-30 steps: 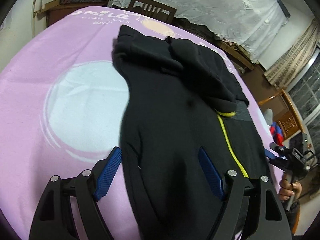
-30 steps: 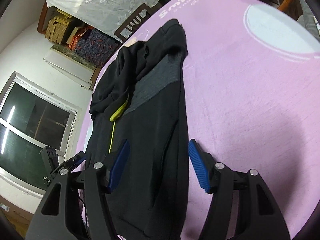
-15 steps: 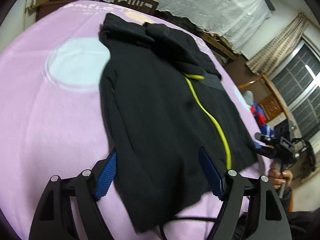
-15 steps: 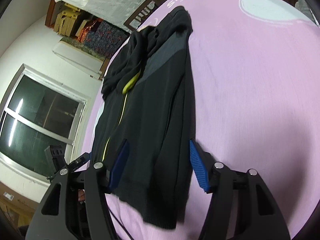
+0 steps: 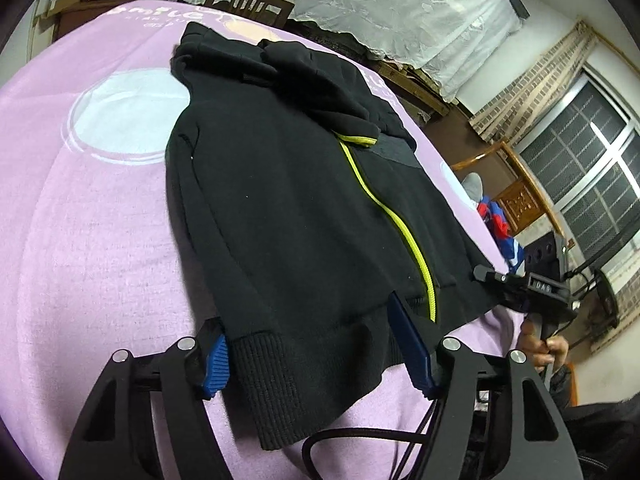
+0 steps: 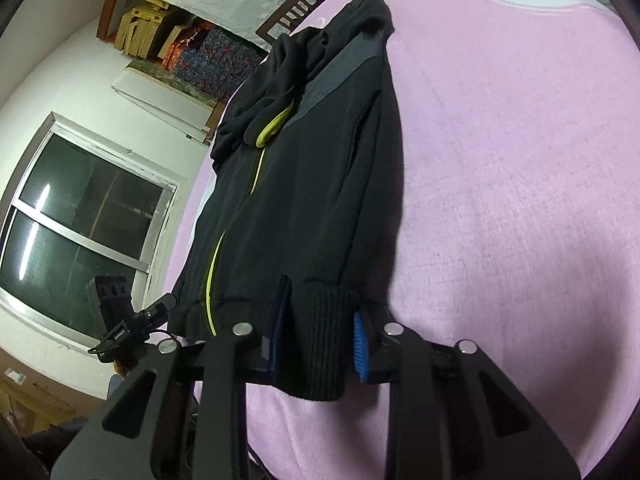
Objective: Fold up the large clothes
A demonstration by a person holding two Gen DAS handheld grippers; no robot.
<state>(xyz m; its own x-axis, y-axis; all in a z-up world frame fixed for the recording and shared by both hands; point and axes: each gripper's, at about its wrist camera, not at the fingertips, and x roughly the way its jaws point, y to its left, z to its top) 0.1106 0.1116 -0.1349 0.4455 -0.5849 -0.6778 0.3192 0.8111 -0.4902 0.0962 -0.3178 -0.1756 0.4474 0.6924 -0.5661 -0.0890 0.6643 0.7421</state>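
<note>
**Black zip hoodie on pink blanket, both grippers at its hem**

Item one: we log a black hooded jacket (image 5: 288,208), laid front-up and lengthwise on a pink blanket (image 5: 80,240). Its hood is bunched at the far end; a yellow-green zipper (image 5: 400,224) runs down the front to the ribbed hem nearest us. A grey panel sits at one shoulder, best seen from the right wrist view.

Item two: our left gripper (image 5: 316,350) stands with its blue-padded fingers (image 5: 412,348) apart, one on each side of the ribbed hem corner (image 5: 276,384). The cloth passes between the pads; we cannot tell whether either pad presses it.

Item three: our right gripper (image 6: 318,340) has its fingers drawn in close on either side of the opposite ribbed hem corner (image 6: 320,340), the knit filling the gap between the pads. We read this as a clamp on the jacket's hem. From this view, the left gripper's body shows at the window side, beyond the zipper's lower end.

Item four, surroundings: the blanket carries a pale round print (image 5: 128,116) beside the jacket. A wooden chair back (image 5: 248,0) and a white lace cloth (image 5: 380,12) lie beyond the far edge; a window (image 6: 80,224) shows to one side.
</note>
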